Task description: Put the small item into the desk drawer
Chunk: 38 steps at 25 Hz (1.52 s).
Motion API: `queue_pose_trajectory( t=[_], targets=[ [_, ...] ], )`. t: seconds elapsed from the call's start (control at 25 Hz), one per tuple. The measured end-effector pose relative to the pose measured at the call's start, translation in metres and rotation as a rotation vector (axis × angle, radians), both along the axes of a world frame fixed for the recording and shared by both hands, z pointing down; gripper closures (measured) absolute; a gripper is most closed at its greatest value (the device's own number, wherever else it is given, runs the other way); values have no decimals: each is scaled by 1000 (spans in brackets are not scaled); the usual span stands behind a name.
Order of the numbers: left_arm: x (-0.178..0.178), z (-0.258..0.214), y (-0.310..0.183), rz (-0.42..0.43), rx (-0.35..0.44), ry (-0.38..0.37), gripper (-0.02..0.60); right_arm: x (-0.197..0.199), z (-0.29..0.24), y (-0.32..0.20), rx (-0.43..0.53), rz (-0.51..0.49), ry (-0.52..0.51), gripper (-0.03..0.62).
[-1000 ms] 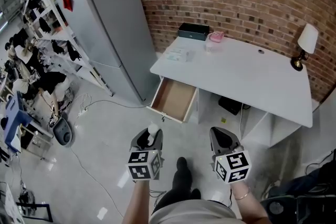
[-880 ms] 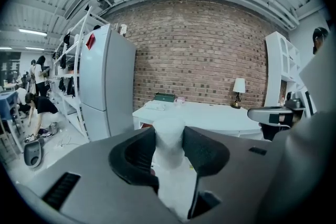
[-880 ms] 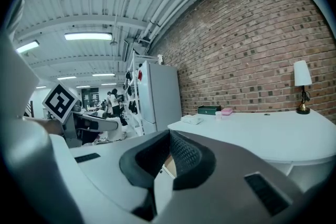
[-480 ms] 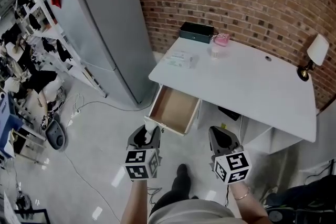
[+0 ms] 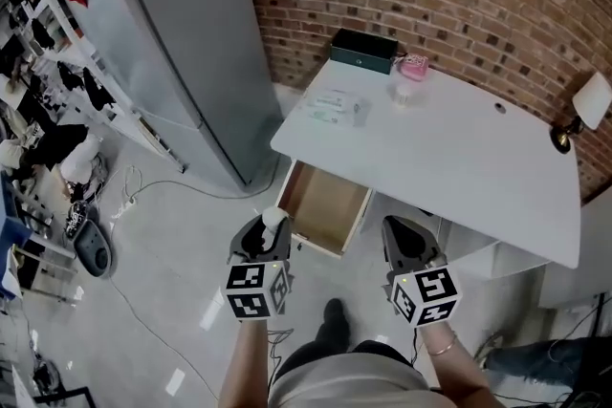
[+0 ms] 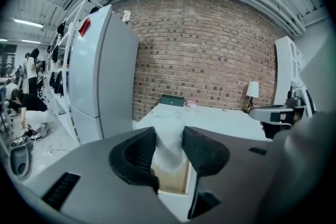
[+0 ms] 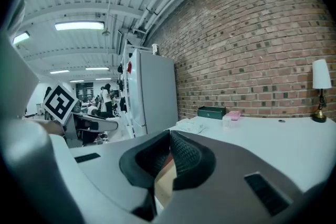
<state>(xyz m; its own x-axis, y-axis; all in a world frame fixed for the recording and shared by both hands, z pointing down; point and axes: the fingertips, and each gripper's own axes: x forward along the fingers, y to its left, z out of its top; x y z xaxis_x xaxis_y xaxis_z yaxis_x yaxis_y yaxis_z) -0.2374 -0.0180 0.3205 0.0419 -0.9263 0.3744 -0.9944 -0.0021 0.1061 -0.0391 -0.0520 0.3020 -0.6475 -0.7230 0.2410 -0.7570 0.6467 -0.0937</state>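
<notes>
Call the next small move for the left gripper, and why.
Probably carry the left gripper forward until it is over the open drawer, keeping the jaws closed. Its jaws grip the small white item, and the head view shows it short of the drawer's front, so releasing here would likely miss.

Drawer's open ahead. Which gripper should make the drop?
Left. The left gripper is shut on the small white item and faces the open drawer just ahead of it. The right gripper, off to the drawer's right, has its jaws together with nothing between them.
</notes>
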Motion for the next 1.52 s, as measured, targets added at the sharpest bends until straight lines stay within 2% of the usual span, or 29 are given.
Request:
queue_pose_trajectory(
  t=[0.36, 0.76, 1.16, 1.52],
  targets=[
    [-23, 15, -33, 15, -19, 7, 400, -25, 11, -31, -16, 14, 7, 586],
    [-28, 39, -63, 13, -74, 3, 400, -29, 26, -64, -38, 16, 15, 585],
    [-28, 68, -97, 10, -120, -39, 400, -31, 48, -99, -49, -7, 22, 585],
    [-9, 109, -125, 59, -191, -41, 400, -28, 77, -117, -101, 4, 7, 585]
  ],
)
